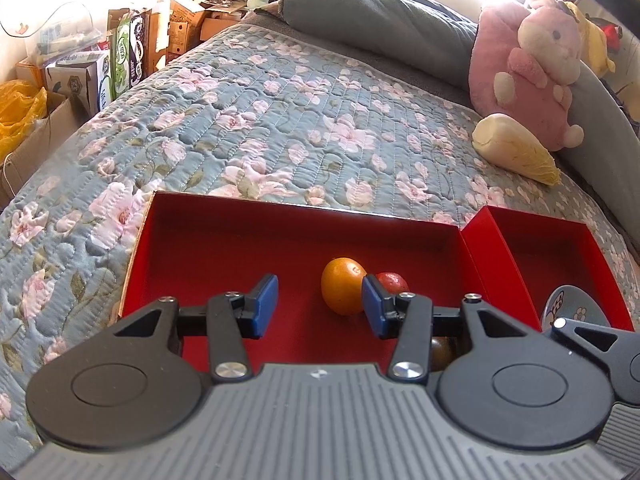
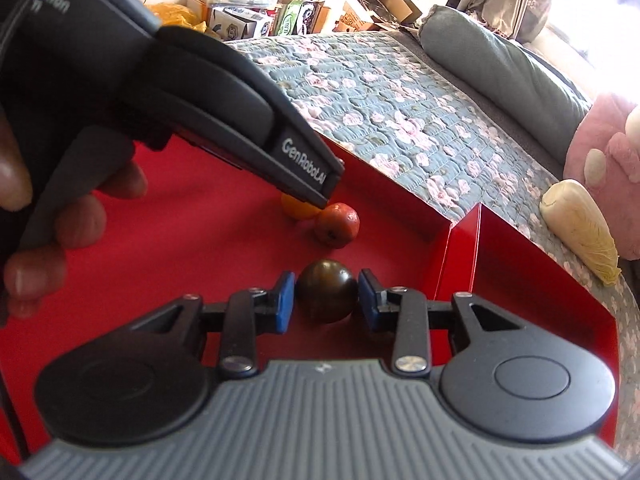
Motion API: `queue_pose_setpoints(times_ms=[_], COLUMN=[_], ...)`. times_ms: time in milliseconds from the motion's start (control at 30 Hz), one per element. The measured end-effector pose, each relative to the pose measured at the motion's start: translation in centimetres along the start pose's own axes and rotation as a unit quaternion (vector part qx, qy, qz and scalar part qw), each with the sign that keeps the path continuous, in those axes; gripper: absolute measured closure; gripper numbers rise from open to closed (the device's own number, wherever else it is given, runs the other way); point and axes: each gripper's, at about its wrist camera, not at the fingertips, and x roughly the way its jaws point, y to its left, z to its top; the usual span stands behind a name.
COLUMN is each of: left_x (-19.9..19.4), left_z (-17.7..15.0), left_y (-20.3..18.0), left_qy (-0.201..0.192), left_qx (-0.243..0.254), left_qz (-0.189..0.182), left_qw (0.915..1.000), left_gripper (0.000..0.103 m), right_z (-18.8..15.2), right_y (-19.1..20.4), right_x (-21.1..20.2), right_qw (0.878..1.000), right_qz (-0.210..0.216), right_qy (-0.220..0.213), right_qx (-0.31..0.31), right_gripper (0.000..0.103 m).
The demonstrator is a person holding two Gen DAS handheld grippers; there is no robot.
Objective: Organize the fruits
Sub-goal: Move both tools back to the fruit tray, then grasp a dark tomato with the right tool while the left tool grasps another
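Right gripper (image 2: 327,300), black-armed with blue rubber pads, brackets a smooth, dark brown round fruit (image 2: 327,291) on the matte floor of the large red cardboard tray (image 2: 180,248); both pads sit just beside the fruit's flanks, and I cannot tell whether they press it. Left gripper (image 1: 320,306) hangs released above the same tray, its blue pads spread wide with bare red floor between them. Just beyond its right pad lie a glossy orange oval fruit (image 1: 342,291) and a small red round fruit (image 1: 394,282), touching one another near the tray's right wall. From the right wrist view, the left gripper's grey body reaches over these two, held by the person's left hand (image 2: 60,216).

Wide red floor stays open left of the fruits, bounded by low upright walls. Against the right wall stands a smaller red box (image 1: 548,248) holding a blue patterned dish (image 1: 576,312) at its near end. Both trays rest on a quilted blue floral bedspread (image 1: 260,120). Farther right, well apart from the trays, lies a pale ribbed cabbage (image 1: 516,148) against a pink plush toy (image 1: 536,68).
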Motion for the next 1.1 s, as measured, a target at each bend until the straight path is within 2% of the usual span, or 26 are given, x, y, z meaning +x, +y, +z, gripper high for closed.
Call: queue_pose_setpoints(times_ms=[67, 167, 267, 333, 400, 467, 567, 667, 800, 967, 1100], left_x=[-0.5, -1.2, -1.3, -1.3, -1.5, -1.9, -1.8, -1.3, -1.3, -0.4, 0.5], left_z=[0.1, 0.1, -0.2, -0.5, -1.0, -1.8, -2.8, -3.8, -5.0, -6.2, -6.7], left_y=[-0.2, -1.1, -2.5, -3.7, -4.9, -6.1, -6.7, -7.0, -8.2, -9.4, -10.1], left_qy=[-0.011, -0.021, -0.015, -0.009, -0.007, -0.014, -0.009, -0.005, -0.016, -0.026, -0.029], left_qx=[0.002, 0.017, 0.051, 0.092, 0.147, 0.218, 0.285, 0.317, 0.363, 0.436, 0.473], left_qz=[-0.014, -0.051, -0.094, -0.117, -0.136, -0.132, -0.130, -0.125, -0.141, -0.126, -0.121], left_qw=[0.9998, 0.9984, 0.9941, 0.9889, 0.9797, 0.9668, 0.9496, 0.9401, 0.9208, 0.8909, 0.8723], left_gripper=[0.050, 0.050, 0.050, 0.050, 0.050, 0.050, 0.049, 0.047, 0.033, 0.033, 0.033], right_z=[-0.2, -1.0, -2.7, -4.0, -5.1, -5.9, -6.7, -7.0, -7.3, -7.9, -8.1], right_y=[-0.5, -1.7, -3.0, -3.6, -3.9, -3.6, -3.5, -3.2, -3.3, -3.3, -3.4], right_x=[-0.5, -2.0, -3.5, -4.4, -5.2, -6.2, -7.1, -7.6, -7.8, -8.4, -8.4], right_qw=[1.000, 0.996, 0.986, 0.976, 0.969, 0.967, 0.963, 0.962, 0.959, 0.956, 0.955], right_qz=[0.011, 0.045, 0.091, 0.116, 0.132, 0.140, 0.154, 0.162, 0.172, 0.178, 0.181], right_qy=[-0.004, -0.013, -0.006, -0.001, 0.001, 0.003, 0.007, 0.009, 0.011, 0.011, 0.012], right_qx=[0.018, 0.076, 0.142, 0.183, 0.210, 0.214, 0.222, 0.221, 0.226, 0.231, 0.236], right_gripper=[0.065, 0.066, 0.065, 0.065, 0.066, 0.066, 0.065, 0.065, 0.065, 0.065, 0.066])
